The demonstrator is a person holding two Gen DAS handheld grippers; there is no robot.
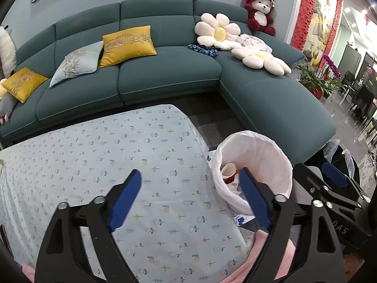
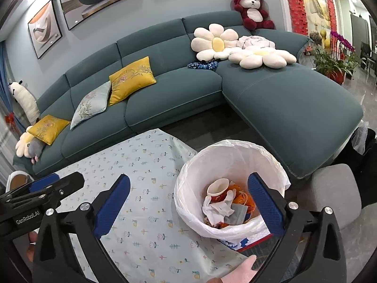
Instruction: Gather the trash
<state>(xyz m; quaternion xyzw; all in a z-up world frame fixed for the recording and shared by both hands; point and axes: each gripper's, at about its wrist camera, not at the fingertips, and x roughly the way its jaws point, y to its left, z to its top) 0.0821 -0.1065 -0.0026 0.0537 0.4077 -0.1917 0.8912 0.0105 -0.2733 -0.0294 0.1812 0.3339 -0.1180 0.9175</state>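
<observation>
"GenRobot.AI" is printed on the left claw (image 2: pixel 44 184). Both it and the right claw (image 2: pixel 188 202) are spread, empty. The bin (image 2: pixel 233 155), beside the counter (image 2: pixel 141 165), stands upright, mouth up, holding a tilted paper cup (image 2: pixel 218 187).

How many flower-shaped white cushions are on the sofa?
3: one upright against the backrest, one flat on the chaise beside it, one at the far left end behind a grey toy, partly hidden. Others may be hidden.

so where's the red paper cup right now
In the right wrist view the red paper cup lies tilted inside the white-lined trash bin, right of the table, atop crumpled tissue.
</observation>
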